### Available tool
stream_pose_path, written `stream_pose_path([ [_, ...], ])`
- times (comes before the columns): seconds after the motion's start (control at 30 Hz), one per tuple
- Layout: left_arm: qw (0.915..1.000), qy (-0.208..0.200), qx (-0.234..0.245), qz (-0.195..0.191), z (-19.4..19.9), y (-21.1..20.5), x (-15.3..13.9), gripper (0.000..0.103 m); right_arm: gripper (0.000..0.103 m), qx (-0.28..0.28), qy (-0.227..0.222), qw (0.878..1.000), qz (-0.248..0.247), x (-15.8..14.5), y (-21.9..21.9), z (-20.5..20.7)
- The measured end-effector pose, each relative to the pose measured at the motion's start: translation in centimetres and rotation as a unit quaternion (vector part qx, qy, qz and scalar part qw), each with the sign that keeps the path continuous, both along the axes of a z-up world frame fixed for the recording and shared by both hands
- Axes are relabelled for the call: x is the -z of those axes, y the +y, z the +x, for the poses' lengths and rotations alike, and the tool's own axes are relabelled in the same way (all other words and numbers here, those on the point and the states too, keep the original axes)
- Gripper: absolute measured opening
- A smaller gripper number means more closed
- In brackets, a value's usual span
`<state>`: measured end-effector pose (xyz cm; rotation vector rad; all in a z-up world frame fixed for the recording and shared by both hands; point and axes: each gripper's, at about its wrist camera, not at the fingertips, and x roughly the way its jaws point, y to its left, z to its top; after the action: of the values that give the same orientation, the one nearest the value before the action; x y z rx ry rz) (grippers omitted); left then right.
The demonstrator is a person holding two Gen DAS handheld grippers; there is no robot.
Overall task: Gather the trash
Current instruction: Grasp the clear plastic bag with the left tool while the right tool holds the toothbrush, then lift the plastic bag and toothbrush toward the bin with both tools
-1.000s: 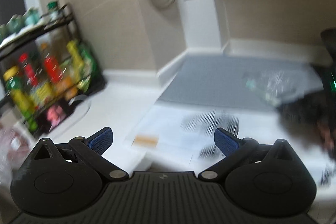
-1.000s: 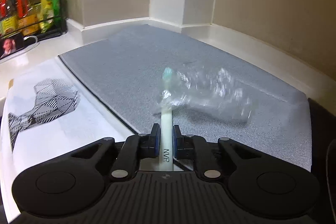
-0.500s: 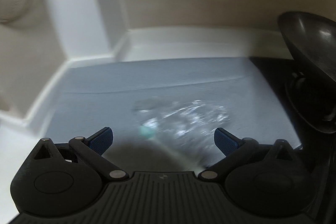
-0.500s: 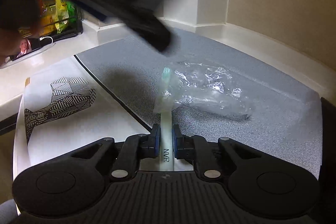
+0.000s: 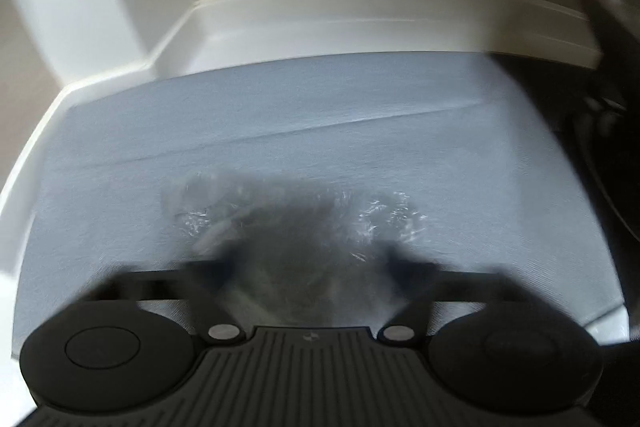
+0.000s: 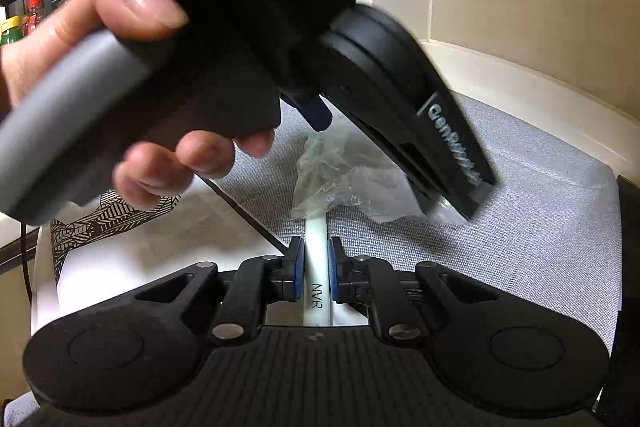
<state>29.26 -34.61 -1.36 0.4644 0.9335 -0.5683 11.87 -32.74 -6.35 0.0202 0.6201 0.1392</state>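
On the grey mat (image 6: 540, 227) by the wall, the right gripper (image 6: 316, 267) pinches a white stick (image 6: 316, 291), and past it the left gripper (image 5: 310, 263), fingers spread wide, hangs over the crumpled plastic wrapper (image 6: 344, 179).

Grey mat (image 6: 540, 227) is looking like woven cloth, matt, fine rough weave. Clear wrapper (image 6: 344, 175) is showing as thin crinkled plastic film, glossy, catching glints. White stick (image 6: 316, 259) is looking like smooth plastic w/ slight sheen. Right gripper (image 6: 316, 263) is showing matt black plastic, ribbed top, w/ small bare metal pivot pins; blue pads (image 6: 297, 267) are looking rubbery. Left gripper (image 5: 312, 259) is matt black too, blurred. Counter rim (image 5: 360, 15) is reading smooth, semi-gloss white. Printed sheet (image 6: 160, 251) is looking like paper, matt.
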Motion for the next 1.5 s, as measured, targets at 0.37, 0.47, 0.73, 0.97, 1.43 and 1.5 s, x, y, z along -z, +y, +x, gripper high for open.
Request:
stream_pose_path([
  [0.37, 0.984, -0.078, -0.126, -0.099, -1.1, 10.0, -8.6, 0.004, 0.013, 0.065, -0.005, 0.998, 0.013, -0.2, -1.7, 0.1],
  [0.47, 0.9777, -0.103, -0.155, -0.097, -2.5, 12.8, -9.5, 0.004, 0.013, 0.078, -0.005, 0.997, 0.018, 0.0, -2.1, 0.3],
  [0.73, 0.9661, -0.126, -0.225, -0.022, -9.6, 18.6, -8.9, 0.004, 0.013, 0.087, -0.021, 0.996, 0.014, 0.2, -1.6, -0.1],
  [0.97, 0.957, -0.146, -0.25, 0.011, -17.1, 24.0, -9.4, 0.004, 0.013, 0.091, -0.037, 0.995, 0.021, -0.5, -1.9, -0.9],
  [1.43, 0.9472, -0.123, -0.296, 0.001, -27.9, 33.7, -8.8, 0.004, 0.013, 0.098, -0.048, 0.994, 0.027, -2.0, 0.6, -6.1],
  [1.5, 0.9475, -0.121, -0.296, 0.0, -28.8, 34.3, -8.5, 0.004, 0.013, 0.091, -0.055, 0.994, 0.022, -2.5, 1.6, -7.4],
])
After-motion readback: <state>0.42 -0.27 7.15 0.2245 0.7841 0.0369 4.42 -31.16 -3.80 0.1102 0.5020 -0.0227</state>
